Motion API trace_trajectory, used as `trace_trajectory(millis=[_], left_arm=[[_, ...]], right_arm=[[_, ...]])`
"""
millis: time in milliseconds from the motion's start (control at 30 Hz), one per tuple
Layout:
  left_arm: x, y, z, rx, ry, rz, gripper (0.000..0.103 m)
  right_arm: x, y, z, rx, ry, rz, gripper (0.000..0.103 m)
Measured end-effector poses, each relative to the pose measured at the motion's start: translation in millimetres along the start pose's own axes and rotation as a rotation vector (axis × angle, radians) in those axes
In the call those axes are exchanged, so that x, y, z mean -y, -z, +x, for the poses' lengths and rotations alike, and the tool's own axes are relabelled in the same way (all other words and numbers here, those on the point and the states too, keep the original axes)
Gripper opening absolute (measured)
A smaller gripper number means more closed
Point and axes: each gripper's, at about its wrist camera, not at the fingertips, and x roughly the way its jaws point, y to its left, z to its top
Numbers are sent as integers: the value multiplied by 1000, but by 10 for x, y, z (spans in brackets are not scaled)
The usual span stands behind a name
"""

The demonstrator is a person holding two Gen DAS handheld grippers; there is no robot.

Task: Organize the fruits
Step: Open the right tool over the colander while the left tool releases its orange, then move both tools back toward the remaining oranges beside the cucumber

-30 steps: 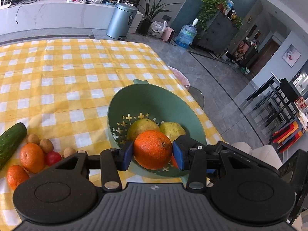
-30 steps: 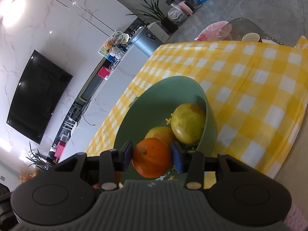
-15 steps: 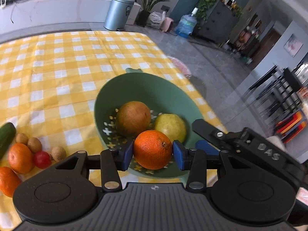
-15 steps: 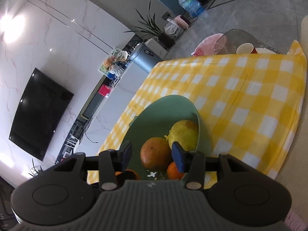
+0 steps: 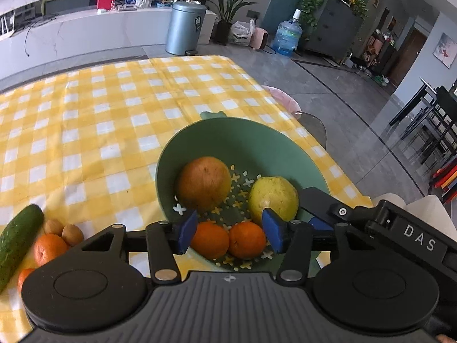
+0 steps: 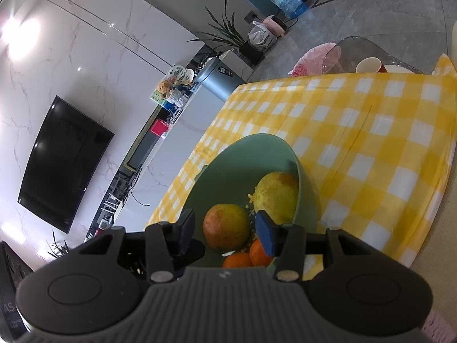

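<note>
The green colander [image 5: 251, 140] holds 2 oranges [image 5: 210, 243], seemingly 2 pears [image 5: 272, 197]; left claw [image 5: 230, 232] just opened, right claw [image 6: 225, 230] parted, both empty.

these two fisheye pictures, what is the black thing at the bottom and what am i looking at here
There is no robot: a person holds a two-fingered tool in each hand, with a camera on each looking along its fingers. The black shape at the bottom is the tool itself. One picture is from the left tool, the other from the right tool.

Both look into a green colander bowl on a yellow checked tablecloth. In it lie two small oranges, a brownish-orange round fruit and a yellow-green fruit. Beside the bowl lie a cucumber, more oranges and small brown fruits.

The left tool's jaws have just been opening, and both tools hold nothing.
</note>
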Motion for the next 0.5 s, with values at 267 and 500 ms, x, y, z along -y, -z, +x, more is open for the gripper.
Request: trace_trajectory(millis=[267,500], left_arm=[[-62,16,-145,-17,-21,-5,73],[-172,30,-450,-8,-31,-14,73]], right_arm=[[-76,24,21,-11,20,-52,46],[-174,68,6,-26,33,-96,48]])
